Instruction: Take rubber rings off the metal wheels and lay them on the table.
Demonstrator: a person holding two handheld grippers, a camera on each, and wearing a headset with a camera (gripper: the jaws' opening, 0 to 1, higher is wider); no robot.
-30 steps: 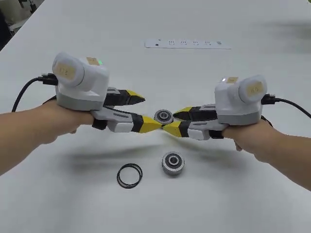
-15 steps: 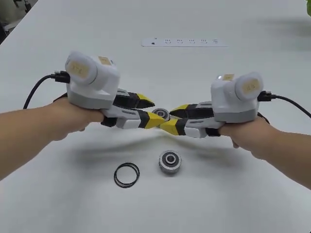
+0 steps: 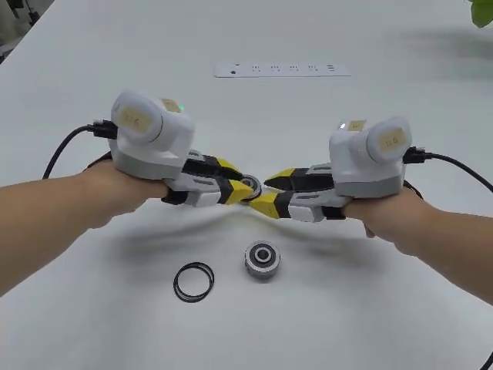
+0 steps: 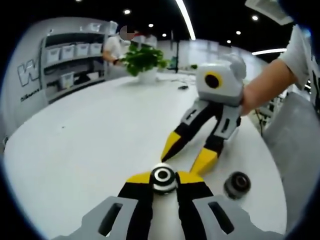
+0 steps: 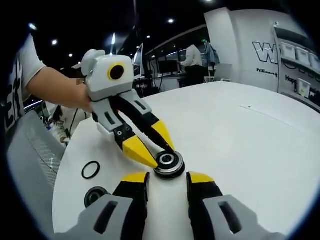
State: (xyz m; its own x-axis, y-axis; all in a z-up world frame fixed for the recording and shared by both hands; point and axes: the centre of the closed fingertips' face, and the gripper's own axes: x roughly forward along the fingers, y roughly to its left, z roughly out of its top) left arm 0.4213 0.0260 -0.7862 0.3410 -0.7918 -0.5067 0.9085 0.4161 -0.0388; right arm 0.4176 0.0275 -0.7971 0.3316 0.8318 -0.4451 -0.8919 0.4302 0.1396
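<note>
Left gripper point(image 3: 237, 189): jaws clamped on a metal wheel point(image 4: 163, 179), held up off the table.
Right gripper point(image 5: 167, 179): jaws apart, holding nothing. Its tips sit just short of that wheel, coming in from the opposite side.
Second wheel point(image 3: 263, 258) lies flat on the white table point(image 3: 92, 324), near the person's side of the grippers. Black rubber rings point(image 3: 193, 281) lie just left of it, overlapping each other and apart from the wheel.
Yellowish sticker point(image 3: 132, 119) on top of the left housing, and another on the right; the print is too small to read.
Wall lettering point(image 5: 262, 51): a big "W", with a smaller line under it that isn't legible.
White power strip point(image 3: 283, 70) sits at the far side of the table.
Room: potted plant point(image 4: 143, 59), shelves with bins point(image 4: 75, 54), dark ceiling with spot lights, and a person standing in the background point(image 5: 192, 57).
</note>
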